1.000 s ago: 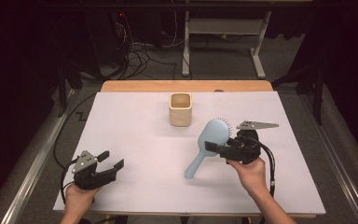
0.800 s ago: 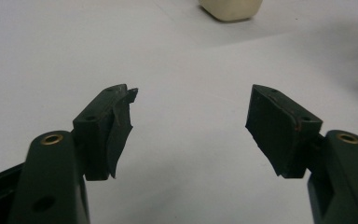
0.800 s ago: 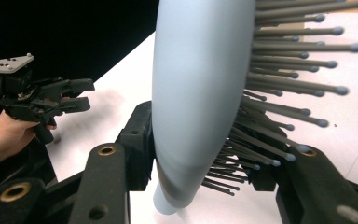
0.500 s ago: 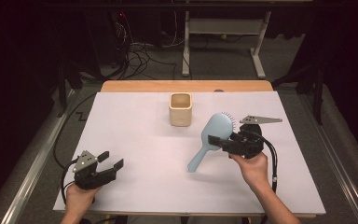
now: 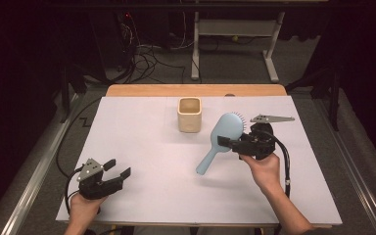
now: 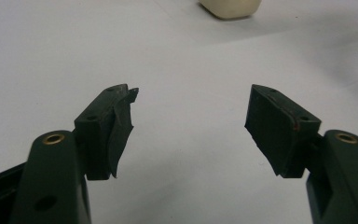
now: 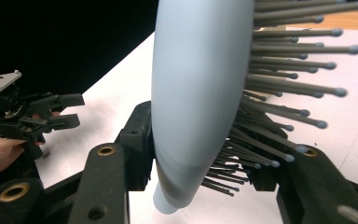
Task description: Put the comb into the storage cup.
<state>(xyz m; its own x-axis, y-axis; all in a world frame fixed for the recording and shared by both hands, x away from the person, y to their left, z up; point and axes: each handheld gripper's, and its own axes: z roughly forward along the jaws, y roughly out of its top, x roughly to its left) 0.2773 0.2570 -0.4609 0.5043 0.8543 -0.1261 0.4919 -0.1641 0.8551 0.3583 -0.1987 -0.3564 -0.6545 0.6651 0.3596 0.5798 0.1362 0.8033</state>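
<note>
Blue hairbrush [image 5: 223, 138] — clamped in right tongs [image 5: 231, 143] — off table.

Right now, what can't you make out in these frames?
- Cup inside: high view is too oblique to show its bottom; the left gripper view's top edge crops it.
- Hairbrush handle: the right gripper view's bottom edge cuts off its end; up close it is blurred.
- Right gripper far pad: hidden behind bristles in the right gripper view.
- Floor cables: too dark to trace in the high view.

Left tongs [image 5: 115, 172] low at near-left, jaws apart, gripping nothing; right tongs [image 5: 235, 143] raised at mid-right, jaws clamped, pointing left.
</note>
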